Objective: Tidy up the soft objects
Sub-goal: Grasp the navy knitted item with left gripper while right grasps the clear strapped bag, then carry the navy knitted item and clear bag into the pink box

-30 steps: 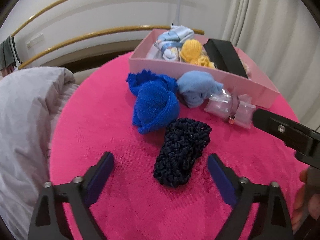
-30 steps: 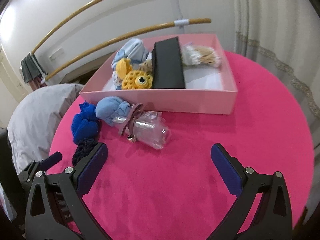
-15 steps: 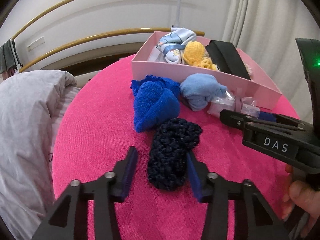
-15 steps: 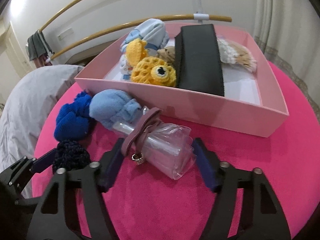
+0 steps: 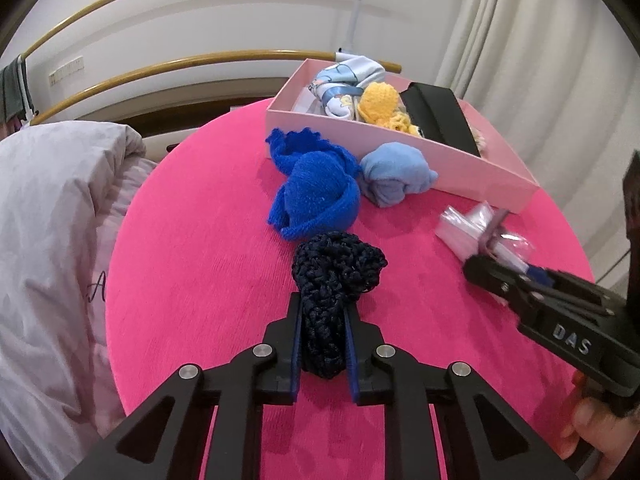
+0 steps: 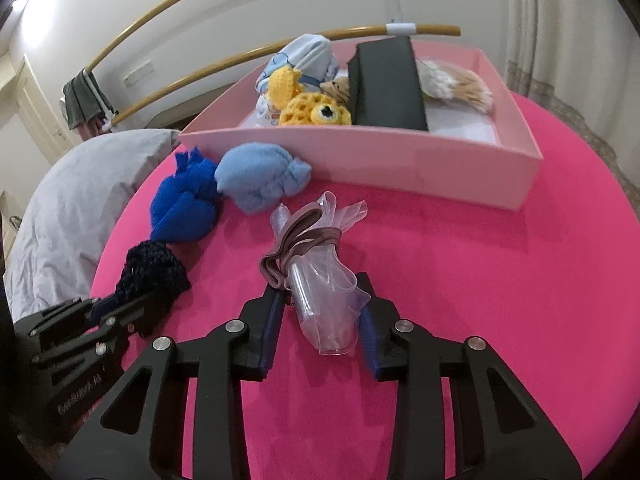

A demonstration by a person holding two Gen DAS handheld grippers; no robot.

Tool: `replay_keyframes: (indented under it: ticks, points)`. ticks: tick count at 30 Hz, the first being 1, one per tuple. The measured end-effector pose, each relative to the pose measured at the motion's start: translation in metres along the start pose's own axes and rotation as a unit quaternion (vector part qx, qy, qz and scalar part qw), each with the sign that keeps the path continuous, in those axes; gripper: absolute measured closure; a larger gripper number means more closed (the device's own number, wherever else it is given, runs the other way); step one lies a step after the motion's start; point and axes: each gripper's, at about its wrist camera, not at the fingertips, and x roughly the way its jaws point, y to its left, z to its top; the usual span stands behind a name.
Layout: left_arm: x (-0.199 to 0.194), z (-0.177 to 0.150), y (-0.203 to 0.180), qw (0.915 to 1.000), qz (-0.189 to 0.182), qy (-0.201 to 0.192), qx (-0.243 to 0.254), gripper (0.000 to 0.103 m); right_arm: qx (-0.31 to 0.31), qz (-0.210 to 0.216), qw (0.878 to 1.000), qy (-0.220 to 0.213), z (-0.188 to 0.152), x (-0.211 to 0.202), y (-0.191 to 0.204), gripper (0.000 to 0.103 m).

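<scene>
With my left gripper [image 5: 322, 346] just clamped on the navy knit piece [image 5: 334, 280] and my right gripper [image 6: 322, 326] on the clear bag [image 6: 324, 296], I'd lift both straight off the surface [image 5: 200, 240], then over the pink box [image 6: 400, 168] wall.

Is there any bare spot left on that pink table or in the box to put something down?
Yes: the tablecloth right of the plastic packet, below the pink box, is bare, as is the box's right-hand compartment floor. Crowded: left of the black divider, and around the blue bundles.
</scene>
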Motion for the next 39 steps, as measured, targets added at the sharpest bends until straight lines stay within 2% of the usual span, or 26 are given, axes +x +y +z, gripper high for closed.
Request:
replay_keyframes:
  ticks: [9,22,31,39]
  points:
    - [-0.029,-0.016,-0.003,0.9999,-0.006,-0.007,0.007,0.089,0.020,0.005,1.000,-0.002,-0.024,-0.027,-0.007,0.071]
    - [-0.071,-0.014,-0.022,0.9990,0.000,-0.035,0.028,0.089,0.025,0.019,0.999,-0.027,-0.027,-0.060,-0.001,0.071]
    - [-0.099,0.000,-0.023,0.9973,0.004,-0.065,0.035,0.089,0.020,0.029,0.998,-0.052,-0.016,-0.083,0.005,0.071]
    - [-0.121,0.026,-0.019,0.9945,-0.002,-0.098,0.036,0.089,0.009,0.029,0.996,-0.081,0.009,-0.105,0.007,0.071]
